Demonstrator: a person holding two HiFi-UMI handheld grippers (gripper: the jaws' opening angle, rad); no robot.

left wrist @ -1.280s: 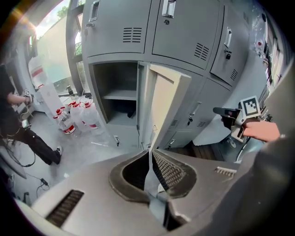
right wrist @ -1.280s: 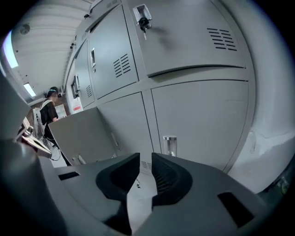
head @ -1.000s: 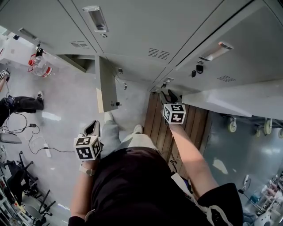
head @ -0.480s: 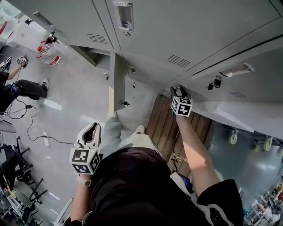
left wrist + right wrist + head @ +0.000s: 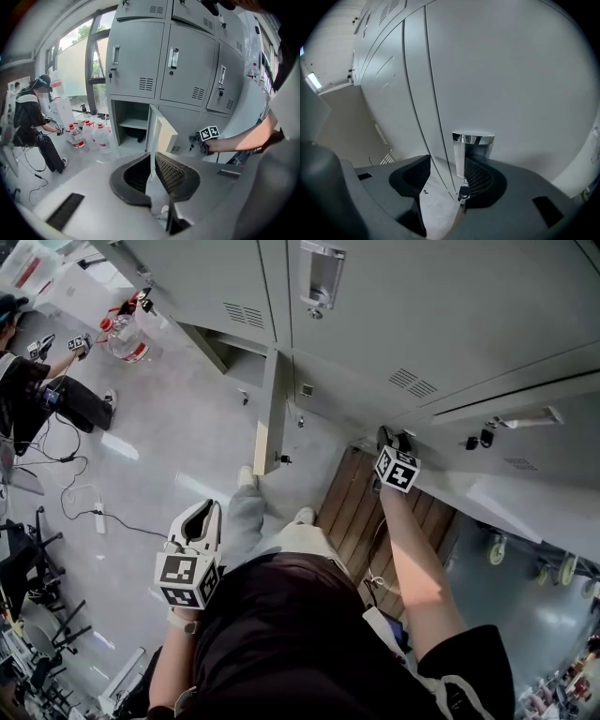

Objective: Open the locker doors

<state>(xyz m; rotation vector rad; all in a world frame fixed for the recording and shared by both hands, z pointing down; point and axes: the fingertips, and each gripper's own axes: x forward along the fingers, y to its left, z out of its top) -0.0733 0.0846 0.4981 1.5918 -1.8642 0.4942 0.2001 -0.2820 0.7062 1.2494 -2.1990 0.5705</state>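
Your left gripper [image 5: 152, 158]: ribbed black jaws nearly together, empty | your right gripper [image 5: 449, 165]: jaws opening, shiny chrome handle [image 5: 466, 151] between them, on smooth grey metal locker door [image 5: 511, 70] | neighbouring lower locker door [image 5: 270, 418] ajar

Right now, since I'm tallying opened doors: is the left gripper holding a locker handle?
No, the left gripper is shut on nothing, held well short of the lockers.

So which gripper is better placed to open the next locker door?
Right. The right gripper is up against a closed locker door, its jaws opening with the chrome handle right at them. The left gripper hangs low beside the person, shut and empty, away from the lockers.
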